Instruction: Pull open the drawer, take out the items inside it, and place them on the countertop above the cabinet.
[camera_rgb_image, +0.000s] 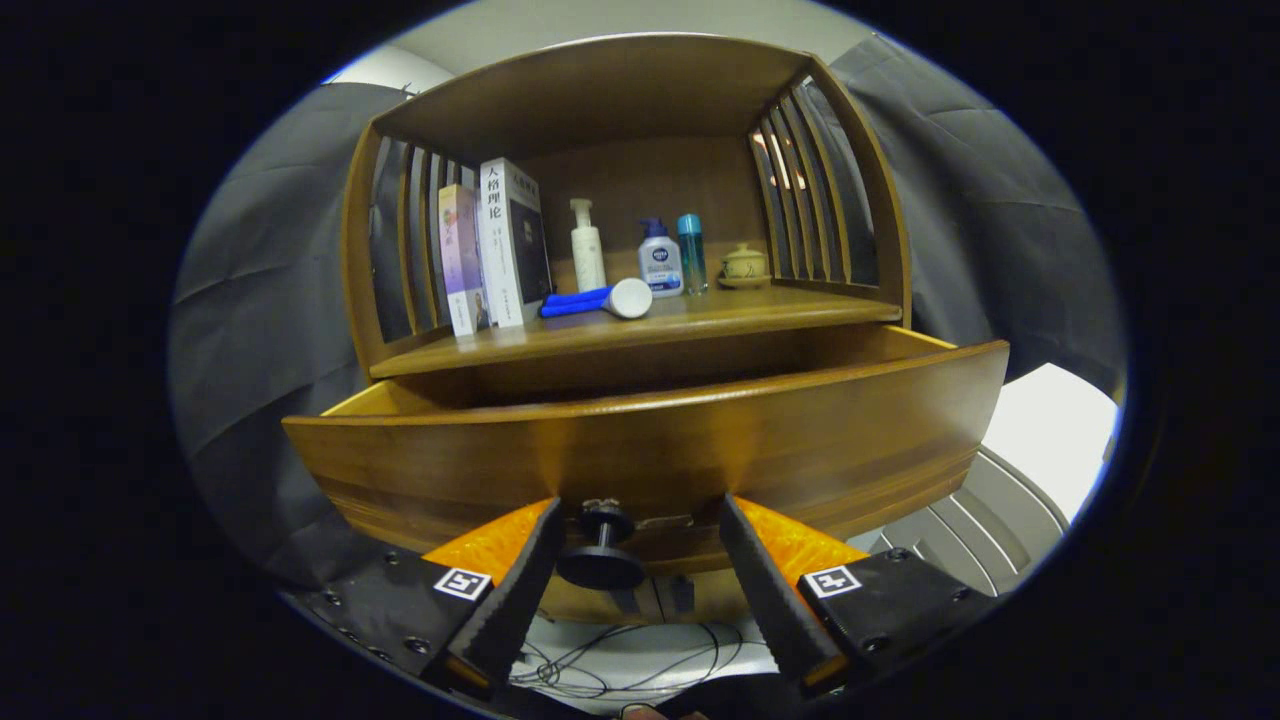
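Drawer step looks done: wide brown wooden drawer (640, 440) pulled well out from under the shelf board of the brown wooden cabinet (620, 110), front panel close ahead of the fingers. Small dark round knob (600, 555) on that front panel, low and centred, sitting between the fingers.

Hand-held gripper (635, 580) spread fairly wide; left finger close beside the knob, perhaps just brushing it, right finger clearly apart from it. Not clamped on anything.

Inside of the drawer hidden behind the tall front panel; only a pale strip of inner side wall visible at its left end. Cannot tell what lies in there, or whether anything does.

On the wooden countertop (700, 315) above the drawer: white tube with a blue body (600, 299) lying on its side near the front edge, upright books (495, 250) left of it, white pump bottle (586, 245), small blue-capped pump bottle (660, 258), teal bottle (691, 252) and a small lidded pot (744, 264) behind and to its right. Whether any came from the drawer, impossible to say.

Judged remaining: lifting above the front panel, looking in, taking out whatever is found, setting it on the countertop.
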